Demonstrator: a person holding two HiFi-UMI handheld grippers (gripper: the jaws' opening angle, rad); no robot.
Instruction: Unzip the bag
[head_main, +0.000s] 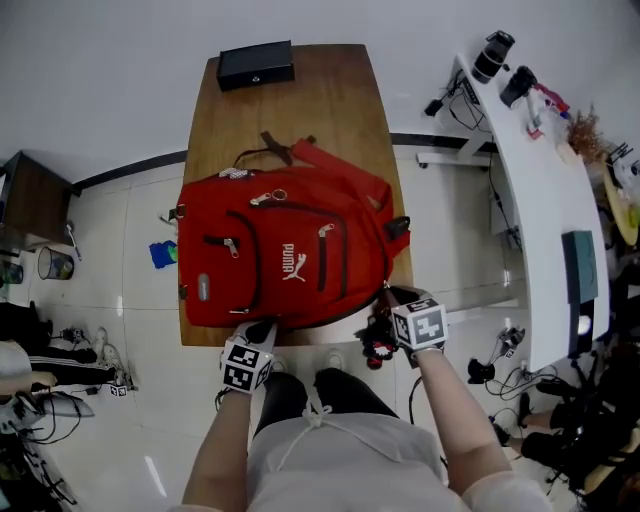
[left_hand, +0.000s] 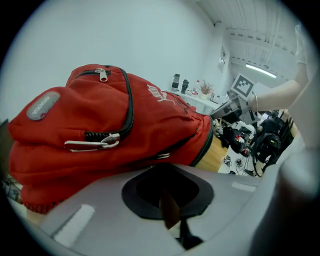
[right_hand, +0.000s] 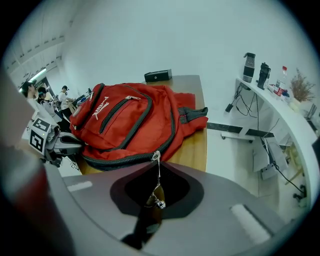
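**A:** What's there, biggest first?

**B:** One wooden table (head_main: 340, 100). One red backpack (head_main: 285, 250) lies flat on its near half, and one black box (head_main: 256, 65) sits at the far end. Two grippers are at the near edge.

**A:** How are they posed?

**B:** Both forearms reach forward and both tools tip downward. The left gripper (head_main: 262, 328) is at the backpack's near edge. The right gripper (head_main: 388, 292) is at its near right corner.

**A:** And the jaws?

**B:** In its own view, the right gripper (right_hand: 154, 202) has its jaws nearly together, pinching the zipper pull (right_hand: 158, 180), which hangs from the main zip. The left gripper (left_hand: 170, 212) has its jaws closed, with no red fabric visible between them.

**A:** Anything unclear?

**B:** From the head view the marker cubes cover both hands. I can't tell whether the left tips touch the backpack.
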